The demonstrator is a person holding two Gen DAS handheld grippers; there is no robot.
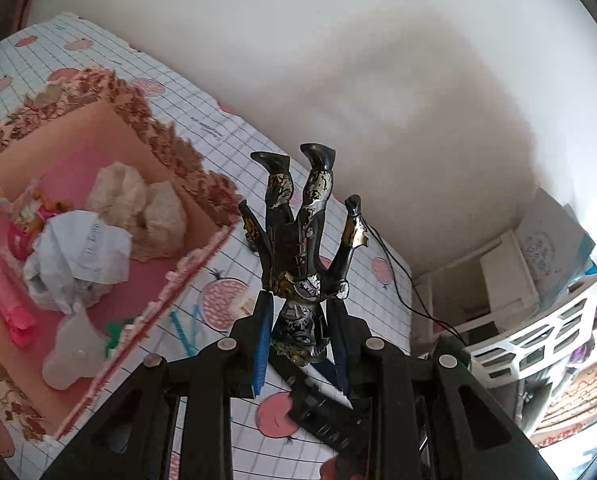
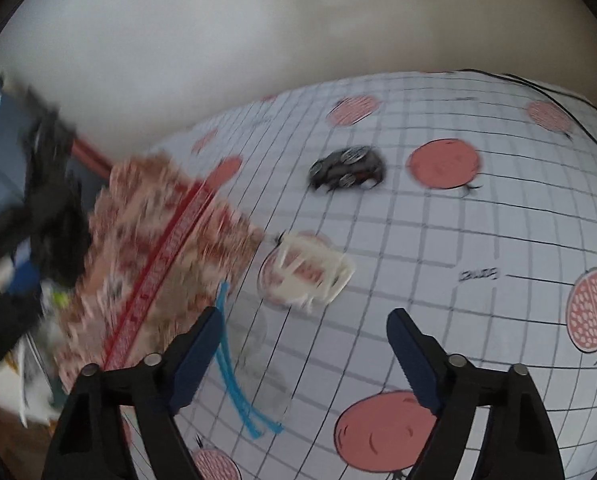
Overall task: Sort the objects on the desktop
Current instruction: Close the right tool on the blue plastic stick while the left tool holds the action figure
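Note:
My left gripper point(image 1: 301, 312) is shut on the head of a black, silver and gold action figure point(image 1: 302, 236), which hangs upside down with its legs pointing away, above the checked tablecloth point(image 1: 202, 132). Left of it stands a patterned box point(image 1: 98, 128) with a pink floor, holding crumpled paper point(image 1: 82, 256), beige lumps point(image 1: 138, 204) and a pink ribbed piece point(image 1: 6, 288). My right gripper point(image 2: 304, 320) is open above the cloth with nothing between its fingers. Blue ties point(image 2: 234, 380) lie just left of it, a white plastic piece point(image 2: 310, 272) ahead, and a black toy car point(image 2: 346, 168) farther off.
A black rectangular device point(image 1: 322, 412) lies on the cloth under the left gripper. A thin black cable point(image 1: 398, 276) runs off the table's far edge. A white lattice basket point(image 1: 538, 336) stands to the right, off the table. The right wrist view is blurred; the patterned box point(image 2: 158, 248) shows at its left.

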